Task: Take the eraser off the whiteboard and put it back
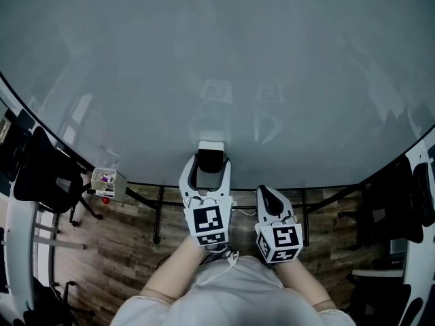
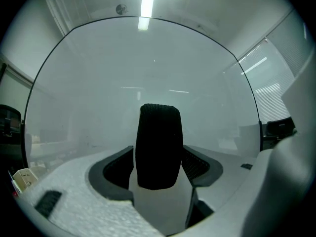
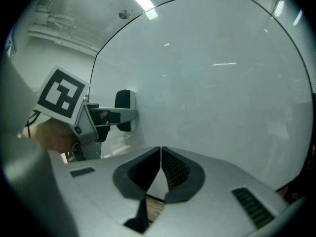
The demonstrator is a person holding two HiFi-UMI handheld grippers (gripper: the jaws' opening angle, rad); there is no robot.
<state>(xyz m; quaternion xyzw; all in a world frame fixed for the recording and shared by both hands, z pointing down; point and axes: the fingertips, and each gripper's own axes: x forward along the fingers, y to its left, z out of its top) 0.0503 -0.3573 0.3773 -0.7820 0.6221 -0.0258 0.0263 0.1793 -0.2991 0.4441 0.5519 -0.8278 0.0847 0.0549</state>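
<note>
A: From the head view, looking down on the left gripper [image 1: 206,163], with jaws spread wide on both sides of the eraser [image 1: 211,153] and a thin dark gap at its left side. Sitting against the whiteboard [image 1: 217,66], low, near the bottom edge.

B: Same in the left gripper view?

A: Closer there. Only the black textured face of the eraser in the middle, with a dark pad at each side, not pressing as far as can be seen. Above the board also a long ceiling lamp [image 2: 146,4], not seen from the head.

B: And the right gripper [image 3: 161,154]?

A: Closed to a thin slit, holding nothing, just beside the left one and short of the board. From its own view, a side look at the left gripper: the marker cube [image 3: 61,94], one jaw reaching to the board, the eraser touching the surface.

B: About the surface and the room?

A: Pale grey and glossy, with faint reflections of both grippers. Below it a wood-plank floor [image 1: 122,250] and the black bars of the stand [image 1: 160,212].

B: Anything around?

A: A black chair [image 1: 41,175] at the left and another chair [image 1: 401,202] at the right, well apart from the grippers. Near the left one a small box [image 1: 104,180], contents too small to tell. At the bottom of the head view, only the person's forearms [image 1: 180,270] behind the grippers.
</note>
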